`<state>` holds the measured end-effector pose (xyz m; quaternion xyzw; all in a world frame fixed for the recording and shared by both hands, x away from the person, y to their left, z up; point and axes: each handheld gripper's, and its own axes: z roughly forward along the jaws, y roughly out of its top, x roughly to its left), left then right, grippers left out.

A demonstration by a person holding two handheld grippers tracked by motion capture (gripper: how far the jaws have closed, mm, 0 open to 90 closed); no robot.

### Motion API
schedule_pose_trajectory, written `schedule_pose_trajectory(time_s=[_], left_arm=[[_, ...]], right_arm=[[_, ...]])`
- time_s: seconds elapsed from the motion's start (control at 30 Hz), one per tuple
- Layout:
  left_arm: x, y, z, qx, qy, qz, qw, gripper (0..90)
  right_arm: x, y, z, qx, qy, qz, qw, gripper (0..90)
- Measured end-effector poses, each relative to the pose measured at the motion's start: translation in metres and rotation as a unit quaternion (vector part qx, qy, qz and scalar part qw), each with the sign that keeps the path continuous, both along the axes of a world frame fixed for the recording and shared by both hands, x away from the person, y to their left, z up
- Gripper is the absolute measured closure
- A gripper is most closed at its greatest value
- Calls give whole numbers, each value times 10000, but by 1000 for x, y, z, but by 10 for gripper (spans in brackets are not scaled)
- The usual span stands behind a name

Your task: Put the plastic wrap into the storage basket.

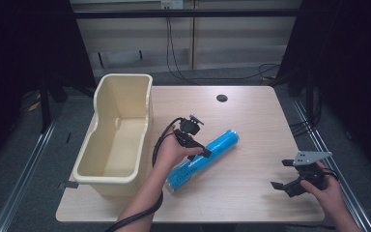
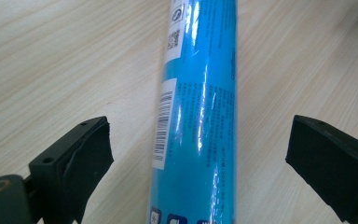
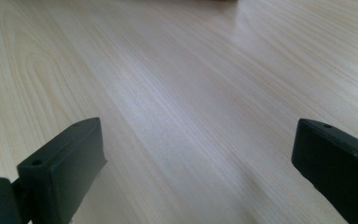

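Observation:
A long blue cylinder wrapped in glossy printed film [image 1: 203,157] lies slanted on the wooden table [image 1: 251,121]. My left gripper [image 1: 195,157] hovers right over its middle, open. In the left gripper view the blue cylinder [image 2: 198,116] runs up between the two jaws, with clear gaps on both sides, so the pads do not touch it. My right gripper [image 1: 282,175] is open near the table's front right, held low over bare wood; in the right gripper view the table [image 3: 177,93] lies between its spread jaws.
A cream plastic bin [image 1: 118,133], with nothing inside, stands at the table's left edge, just left of my left hand. A dark cable hole [image 1: 221,98] sits at the far middle of the table. Cables run along the floor behind.

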<state>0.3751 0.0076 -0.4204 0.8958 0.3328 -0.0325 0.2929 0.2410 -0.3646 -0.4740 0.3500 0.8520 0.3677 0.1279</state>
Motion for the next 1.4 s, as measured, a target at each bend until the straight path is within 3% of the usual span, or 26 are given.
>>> schedule_pose_trajectory(time_s=[0.13,0.23,0.3,0.43,0.6,0.73,0.77,0.9,1.0,1.17,1.2,1.3,1.37,1.4], left_arm=[[2,-2,-2,-56,-18,-53,10000,42],[5,-7,-4,-35,-9,49,10000,40],[7,-12,-8,184,-40,-51,9998,47],[11,-21,-14,308,67,-81,9995,71],[16,-32,-22,526,38,-190,9984,106],[18,-41,-33,682,226,-182,9973,113],[16,-45,-36,733,349,-285,9963,142],[14,-49,-43,973,422,-327,9938,171],[13,-49,-47,1028,429,-291,9933,174],[12,-49,-54,956,299,-542,9935,197],[11,-49,-55,949,290,-471,9939,258],[11,-48,-54,945,330,-431,9940,308],[10,-51,-53,996,307,-418,9937,312],[10,-52,-52,1117,298,-476,9922,314]], right_arm=[[1,0,0,22,-3,15,10000,21],[1,0,0,18,7,10,10000,21],[1,1,0,17,-3,11,10000,21],[2,1,0,22,-9,38,10000,21],[2,1,0,40,-2,37,10000,21],[3,1,1,35,-22,43,10000,21],[3,1,1,48,-15,44,10000,21],[3,1,1,58,-12,55,10000,21],[2,1,1,63,-11,40,10000,21],[2,0,2,62,-15,0,10000,21],[2,0,3,88,-25,23,10000,21],[2,0,3,100,-17,18,9999,21],[2,0,2,121,-16,23,9999,21],[2,0,3,98,-39,6,9999,21]])
